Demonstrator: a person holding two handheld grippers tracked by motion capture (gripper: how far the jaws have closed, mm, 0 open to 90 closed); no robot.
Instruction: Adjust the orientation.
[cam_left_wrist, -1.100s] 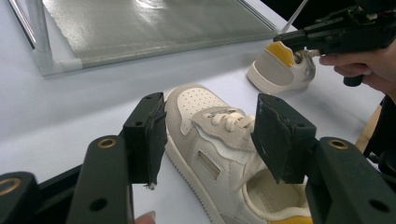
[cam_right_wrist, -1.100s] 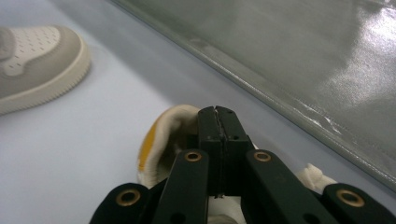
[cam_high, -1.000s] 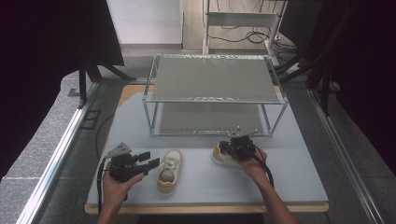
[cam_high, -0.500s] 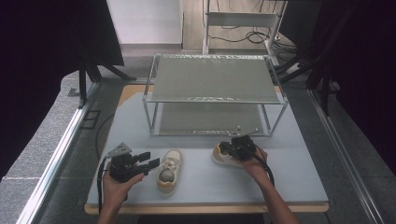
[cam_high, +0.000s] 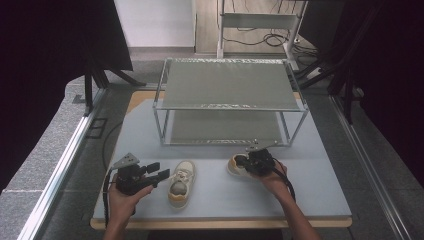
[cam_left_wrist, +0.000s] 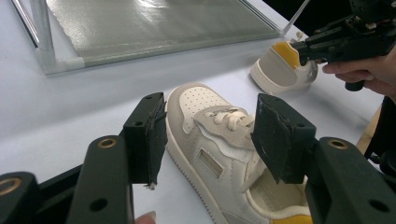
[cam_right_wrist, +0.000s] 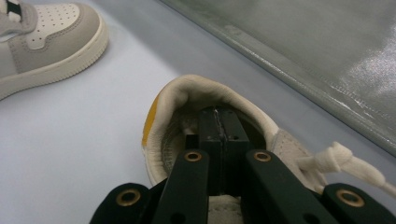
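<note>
The left gripper (cam_high: 159, 176), jaws wide and empty, hovers just left of the left shoe (cam_high: 180, 182), which lies lengthwise, toe towards the rack (cam_high: 230, 90). Further right, the right shoe (cam_high: 239, 165) sits near the rack; the right gripper (cam_high: 248, 161), jaws together, pokes into its opening.

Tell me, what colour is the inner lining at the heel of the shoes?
Yellow lining, clearest in the right gripper view.

Heel of cream-and-grey lace-up sneaker (cam_left_wrist: 219, 140) cut by frame bottom; second cream sneaker with yellow heel lining (cam_right_wrist: 187, 107) partly hidden behind right gripper (cam_right_wrist: 218, 126).
</note>
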